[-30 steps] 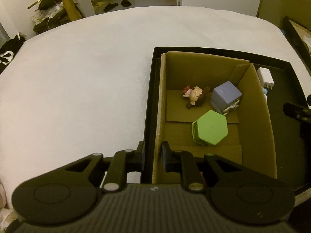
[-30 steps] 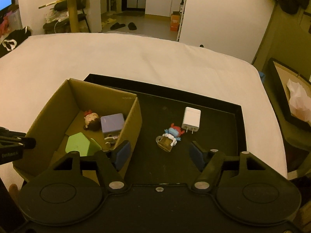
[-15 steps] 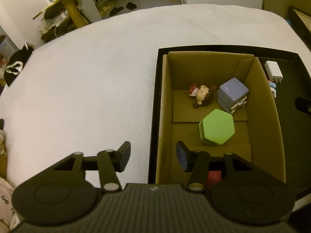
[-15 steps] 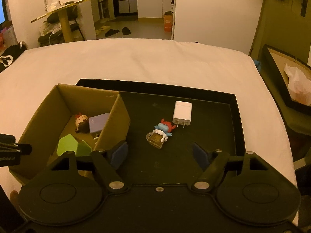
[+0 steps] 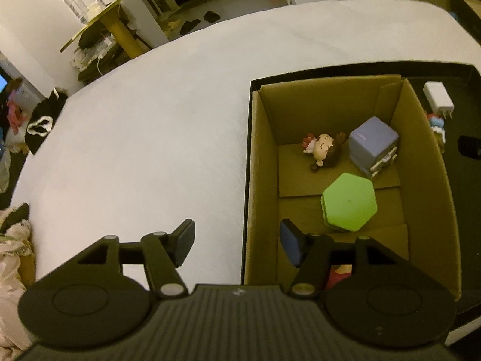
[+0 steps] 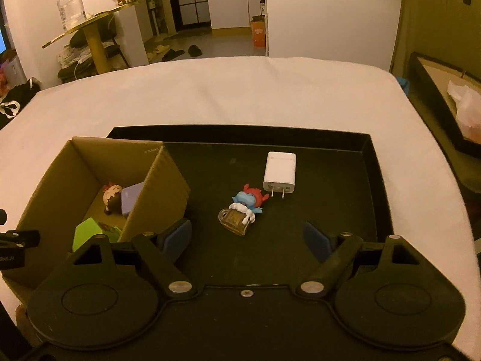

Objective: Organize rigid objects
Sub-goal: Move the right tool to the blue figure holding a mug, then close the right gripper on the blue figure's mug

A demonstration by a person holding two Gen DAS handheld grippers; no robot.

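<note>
A brown cardboard box [image 5: 261, 180] [image 6: 156, 192] stands in the left part of a black tray [image 6: 369, 186]. In it lie a doll figure [image 5: 323, 150], a purple cube [image 5: 372, 147], a green hexagonal box [image 5: 348, 206] and a red item [image 5: 338, 273] at the near end. On the tray floor lie a blue and red figurine with a mug [image 6: 243, 210] and a white charger [image 6: 279, 173]. My left gripper [image 5: 236, 246] is open and empty, astride the box's left wall. My right gripper [image 6: 248, 239] is open and empty, just short of the figurine.
The tray sits on a white bed [image 6: 240, 96] with wide bare cover to the left and behind. A round yellow side table [image 6: 87, 27] with a glass jar stands beyond. Another dark tray [image 6: 445, 96] lies off the right side.
My left gripper has opened from nearly shut and drawn back and up from the box. The red item now shows in the box. My right gripper has moved right, centring on the figurine.
</note>
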